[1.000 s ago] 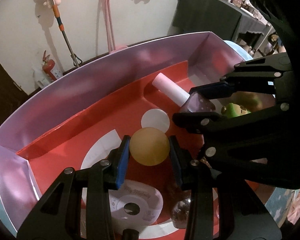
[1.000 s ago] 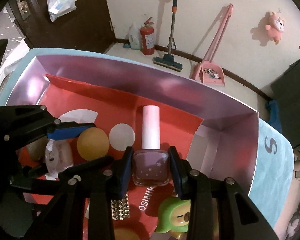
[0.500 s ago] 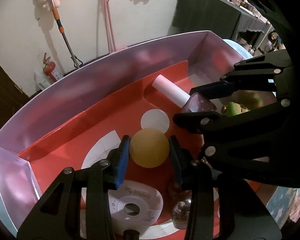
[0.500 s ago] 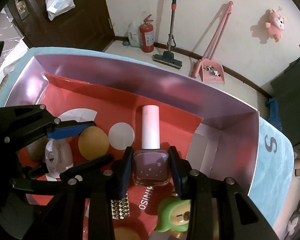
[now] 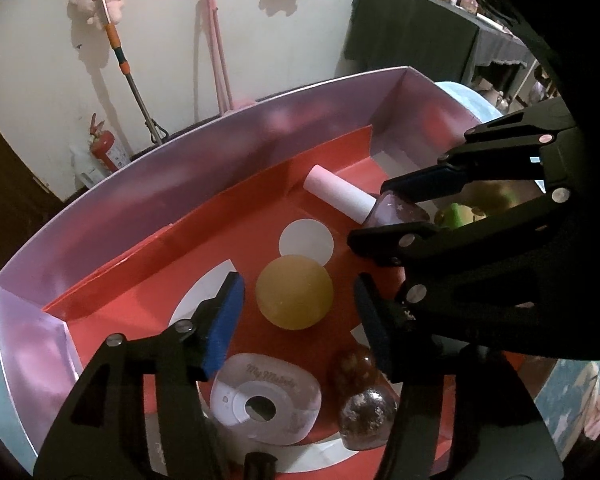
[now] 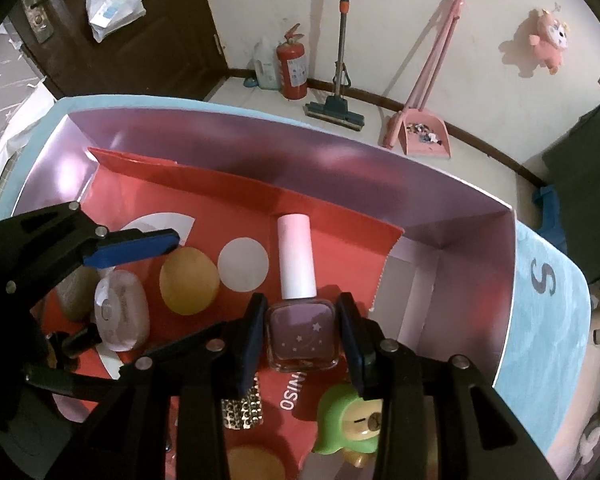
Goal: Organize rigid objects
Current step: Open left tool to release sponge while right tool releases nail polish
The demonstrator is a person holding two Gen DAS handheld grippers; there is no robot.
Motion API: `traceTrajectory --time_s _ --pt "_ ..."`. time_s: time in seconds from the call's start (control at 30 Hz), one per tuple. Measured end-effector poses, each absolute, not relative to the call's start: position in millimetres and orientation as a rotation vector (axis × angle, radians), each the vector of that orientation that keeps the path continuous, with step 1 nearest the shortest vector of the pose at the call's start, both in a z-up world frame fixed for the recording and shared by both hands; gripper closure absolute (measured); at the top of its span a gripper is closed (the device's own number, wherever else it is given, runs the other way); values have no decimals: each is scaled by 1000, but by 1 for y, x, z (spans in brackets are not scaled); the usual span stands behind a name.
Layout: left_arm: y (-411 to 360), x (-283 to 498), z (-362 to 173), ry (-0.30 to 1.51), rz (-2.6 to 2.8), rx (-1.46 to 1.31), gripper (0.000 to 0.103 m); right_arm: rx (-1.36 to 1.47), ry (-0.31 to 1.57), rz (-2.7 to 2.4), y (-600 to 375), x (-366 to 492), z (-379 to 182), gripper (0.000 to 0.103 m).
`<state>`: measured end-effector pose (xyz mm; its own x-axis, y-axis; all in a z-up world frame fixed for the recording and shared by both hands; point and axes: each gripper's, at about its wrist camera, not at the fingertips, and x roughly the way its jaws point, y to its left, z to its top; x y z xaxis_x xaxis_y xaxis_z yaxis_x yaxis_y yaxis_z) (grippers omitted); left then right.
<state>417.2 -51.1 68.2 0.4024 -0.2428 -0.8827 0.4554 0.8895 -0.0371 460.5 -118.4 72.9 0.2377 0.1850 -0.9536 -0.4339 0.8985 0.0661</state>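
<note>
From the left wrist, we saw our left gripper (image 5: 300, 312) had just spread off the yellow ball (image 5: 294, 297), leaving it resting in the box (image 5: 220, 148). From the right wrist, our right gripper (image 6: 302, 334) was pinching the nail polish bottle (image 6: 302, 334), unreleased.

The shiny lilac-walled cardboard box (image 6: 340, 152) has a red floor liner (image 5: 148, 264) printed with white circles and arcs. Between the blue pads of the black left claw (image 5: 298, 316) sits a matte amber-yellow ball (image 5: 294, 297). Between the black right claw (image 6: 302, 338) pads is a mauve glass nail-polish bottle (image 6: 302, 336) dotted with white stars, its cap pale pink. Just beneath that claw lies a lime-green plastic figurine (image 6: 350, 420).
</note>
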Motion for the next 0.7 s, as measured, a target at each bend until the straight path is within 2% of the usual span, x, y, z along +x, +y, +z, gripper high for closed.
traceTrajectory --time_s 0.13,0.27,0.47,0.63,0.7 --pt "-47 415 77 1048 -448 201 46 -211 1239 433 -122 456 81 60" --pt "-42 406 90 1006 -446 166 37 -197 1190 433 -124 446 100 48" --pt "-31 385 116 942 -425 113 32 -188 1107 421 -127 426 136 34" --pt "-19 355 140 885 -376 83 30 -153 1046 406 -132 403 165 29" --pt "-14 342 149 863 -358 71 24 -139 1016 402 -135 391 178 22"
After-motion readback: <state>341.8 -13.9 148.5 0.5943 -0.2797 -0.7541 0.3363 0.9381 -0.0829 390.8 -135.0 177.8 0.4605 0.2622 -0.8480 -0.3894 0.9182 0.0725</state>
